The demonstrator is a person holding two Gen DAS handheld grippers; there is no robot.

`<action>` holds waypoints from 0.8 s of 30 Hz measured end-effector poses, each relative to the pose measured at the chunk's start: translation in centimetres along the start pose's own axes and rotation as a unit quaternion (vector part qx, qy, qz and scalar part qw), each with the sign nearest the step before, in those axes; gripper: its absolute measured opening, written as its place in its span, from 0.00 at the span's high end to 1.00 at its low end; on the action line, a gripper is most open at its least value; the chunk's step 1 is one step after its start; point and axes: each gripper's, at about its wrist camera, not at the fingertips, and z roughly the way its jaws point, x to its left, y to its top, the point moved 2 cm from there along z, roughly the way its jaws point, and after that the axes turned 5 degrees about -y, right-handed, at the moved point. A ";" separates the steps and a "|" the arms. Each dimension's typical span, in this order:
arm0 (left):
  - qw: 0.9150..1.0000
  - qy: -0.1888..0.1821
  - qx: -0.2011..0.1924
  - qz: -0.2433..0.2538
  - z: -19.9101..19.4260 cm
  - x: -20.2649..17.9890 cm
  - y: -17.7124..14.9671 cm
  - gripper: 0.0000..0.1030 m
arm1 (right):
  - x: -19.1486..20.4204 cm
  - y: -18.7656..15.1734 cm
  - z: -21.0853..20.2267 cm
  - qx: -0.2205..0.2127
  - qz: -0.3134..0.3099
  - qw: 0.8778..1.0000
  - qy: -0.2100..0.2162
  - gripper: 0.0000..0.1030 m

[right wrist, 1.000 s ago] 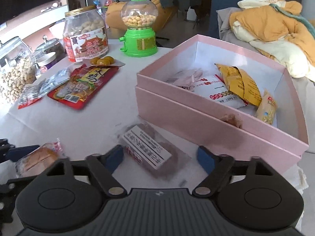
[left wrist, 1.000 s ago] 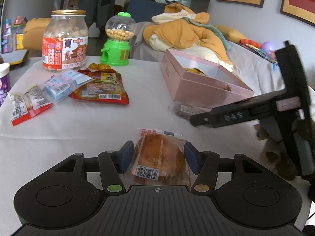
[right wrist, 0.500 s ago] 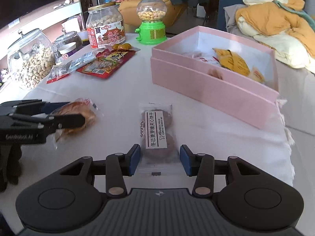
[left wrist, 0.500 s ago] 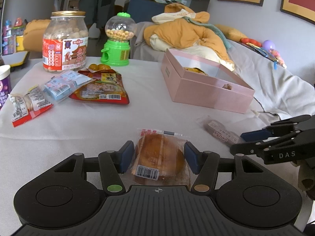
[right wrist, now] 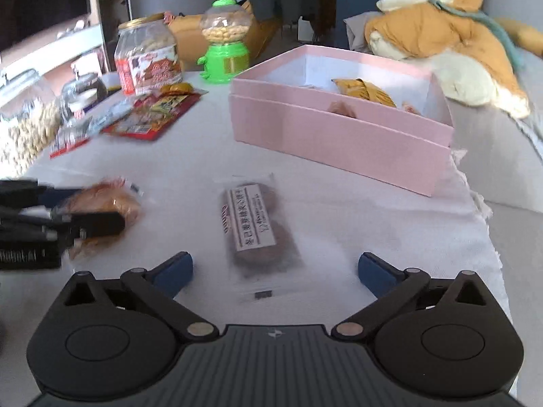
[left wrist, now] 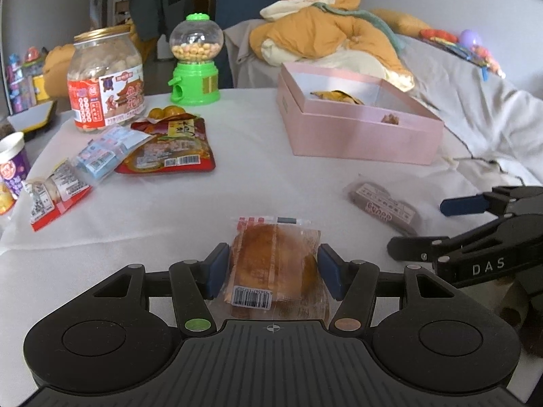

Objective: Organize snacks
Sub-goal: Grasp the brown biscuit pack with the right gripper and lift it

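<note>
While the left tongs (left wrist: pixel 273 273) clamp a golden-brown bun in clear wrap (left wrist: pixel 276 264), barcode facing up, at lower centre, the right tongs (right wrist: pixel 275 268), lettered "DAS", are opening wide around a brown biscuit pack (right wrist: pixel 258 224) lying untouched mid-desk (right wrist: pixel 339 203), its white label unreadable.

A broad strip of bare white tablecloth (left wrist: pixel 264 183) crosses mid-frame, hemmed by the open pink cardboard box (left wrist: pixel 359 135) upper right and flat snack packets (left wrist: pixel 169 149) left.
</note>
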 end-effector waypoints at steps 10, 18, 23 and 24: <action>0.998 0.051 0.013 0.029 0.4 -2.0 -0.3 0.35 | 0.1 -0.1 -0.1 0.007 -0.013 1.000 -0.001 0.00; 0.998 0.046 0.012 0.027 0.3 -1.9 -0.4 0.35 | 1.1 2.6 0.6 0.019 -0.021 0.999 0.021 0.12; 0.999 0.042 0.010 0.027 0.2 -1.8 -0.5 0.35 | 0.1 4.8 2.6 0.034 0.024 0.999 0.035 0.44; 0.999 0.042 0.008 0.026 0.1 -1.8 -0.6 0.35 | 0.1 4.9 2.5 0.036 0.019 0.999 0.032 0.61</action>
